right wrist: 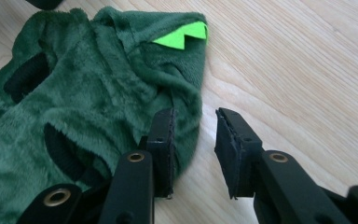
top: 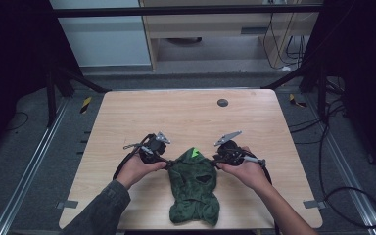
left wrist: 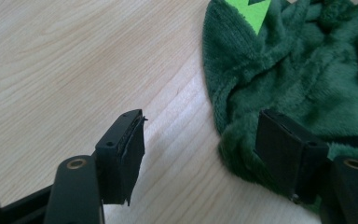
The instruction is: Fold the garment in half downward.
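A small dark green fleece garment (top: 194,191) with a bright green jagged patch (top: 194,152) and black-ribbed openings lies flat at the front middle of the wooden table (top: 176,112). My left gripper (top: 166,162) is at its upper left edge. In the left gripper view the gripper (left wrist: 205,140) stands open, one jaw over bare wood, the other over the garment (left wrist: 307,70). My right gripper (top: 216,160) is at the upper right edge. Its jaws (right wrist: 196,149) stand a little apart, astride the fleece (right wrist: 98,93) hem without pressing it.
A small black round disc (top: 222,102) sits near the table's far edge. Grey tape pieces (top: 67,203) mark the front corners. Dark frame bars and cables surround the table, and the floor lies beyond its edges.
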`<state>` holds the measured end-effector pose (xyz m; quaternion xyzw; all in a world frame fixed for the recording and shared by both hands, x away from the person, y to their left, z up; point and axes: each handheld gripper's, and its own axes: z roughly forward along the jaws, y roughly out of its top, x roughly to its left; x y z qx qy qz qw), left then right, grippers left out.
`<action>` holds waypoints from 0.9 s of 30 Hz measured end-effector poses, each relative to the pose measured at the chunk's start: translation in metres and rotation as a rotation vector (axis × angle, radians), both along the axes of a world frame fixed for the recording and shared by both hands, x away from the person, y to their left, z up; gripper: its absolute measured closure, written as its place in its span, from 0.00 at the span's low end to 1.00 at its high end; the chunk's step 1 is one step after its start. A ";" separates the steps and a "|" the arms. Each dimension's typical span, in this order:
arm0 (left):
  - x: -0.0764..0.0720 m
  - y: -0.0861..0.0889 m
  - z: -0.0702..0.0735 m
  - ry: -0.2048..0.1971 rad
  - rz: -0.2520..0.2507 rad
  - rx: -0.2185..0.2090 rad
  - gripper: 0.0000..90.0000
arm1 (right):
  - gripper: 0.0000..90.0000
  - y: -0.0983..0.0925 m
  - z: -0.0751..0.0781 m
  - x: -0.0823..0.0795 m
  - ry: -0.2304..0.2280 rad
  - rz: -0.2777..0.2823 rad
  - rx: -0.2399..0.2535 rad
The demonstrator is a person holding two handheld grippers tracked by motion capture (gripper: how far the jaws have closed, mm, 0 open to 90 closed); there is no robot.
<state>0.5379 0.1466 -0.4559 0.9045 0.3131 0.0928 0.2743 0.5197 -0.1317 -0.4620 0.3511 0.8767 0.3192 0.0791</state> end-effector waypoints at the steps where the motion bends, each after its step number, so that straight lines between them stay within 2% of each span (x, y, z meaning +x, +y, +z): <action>1: 0.001 -0.002 -0.002 0.001 -0.002 -0.002 0.36 | 0.75 0.002 -0.001 0.001 0.003 0.002 -0.004; 7: 0.003 -0.007 -0.009 0.019 -0.015 0.023 0.35 | 0.73 0.014 -0.008 0.009 0.018 0.017 -0.029; 10: 0.006 -0.007 -0.011 0.026 -0.015 0.023 0.36 | 0.70 0.021 -0.010 0.012 0.024 0.021 -0.054; 14: 0.008 -0.008 -0.013 0.032 -0.012 0.026 0.37 | 0.70 0.023 -0.012 0.014 0.028 0.018 -0.063; 21: 0.009 -0.009 -0.016 0.044 -0.017 0.019 0.45 | 0.70 0.030 -0.018 0.013 0.034 0.034 -0.099; 24: 0.009 -0.011 -0.018 0.052 -0.025 0.017 0.46 | 0.72 0.032 -0.019 0.013 0.026 0.040 -0.103; 26: 0.010 -0.012 -0.019 0.057 -0.027 0.013 0.50 | 0.81 0.034 -0.019 0.012 0.030 0.049 -0.103; 27: 0.010 -0.012 -0.020 0.063 -0.030 0.011 0.50 | 0.81 0.034 -0.019 0.012 0.030 0.049 -0.103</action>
